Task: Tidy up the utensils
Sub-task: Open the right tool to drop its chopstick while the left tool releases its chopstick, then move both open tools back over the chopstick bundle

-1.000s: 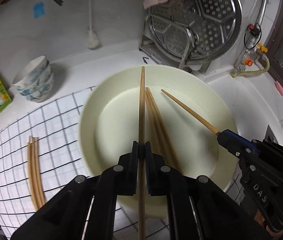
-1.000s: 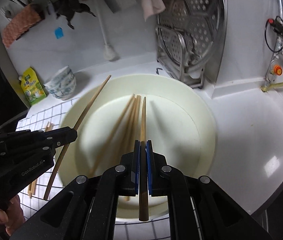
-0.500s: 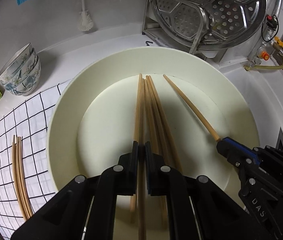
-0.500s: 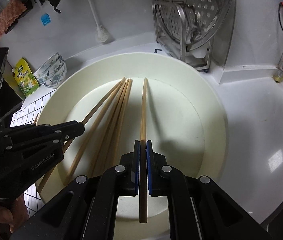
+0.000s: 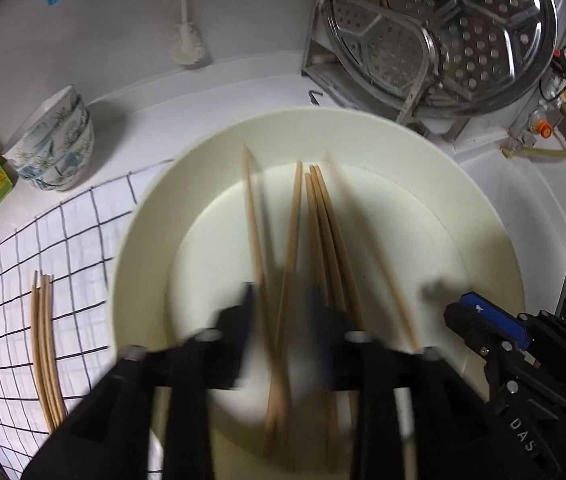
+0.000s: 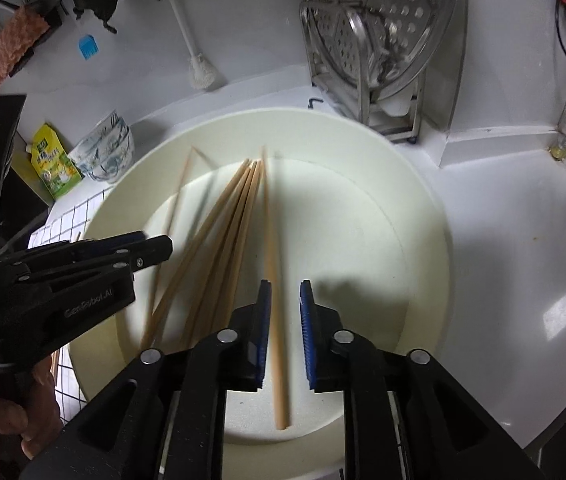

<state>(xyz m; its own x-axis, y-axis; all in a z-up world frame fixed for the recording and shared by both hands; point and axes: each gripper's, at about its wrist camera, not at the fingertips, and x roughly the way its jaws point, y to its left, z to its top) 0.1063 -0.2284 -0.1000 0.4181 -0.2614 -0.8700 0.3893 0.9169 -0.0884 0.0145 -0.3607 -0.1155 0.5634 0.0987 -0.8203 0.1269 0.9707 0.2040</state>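
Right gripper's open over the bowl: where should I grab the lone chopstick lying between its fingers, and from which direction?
Grip the lone chopstick on its thicker near part, where it already runs between the open right gripper. Come straight down from above, fingers either side of the shaft. It lies flat on the cream bowl floor, apart from the chopstick bundle, so nothing crowds the pinch.

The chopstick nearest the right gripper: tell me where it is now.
In the right wrist view the chopstick lies in the cream basin, between the open jaws of the right gripper, just right of the chopstick bundle.
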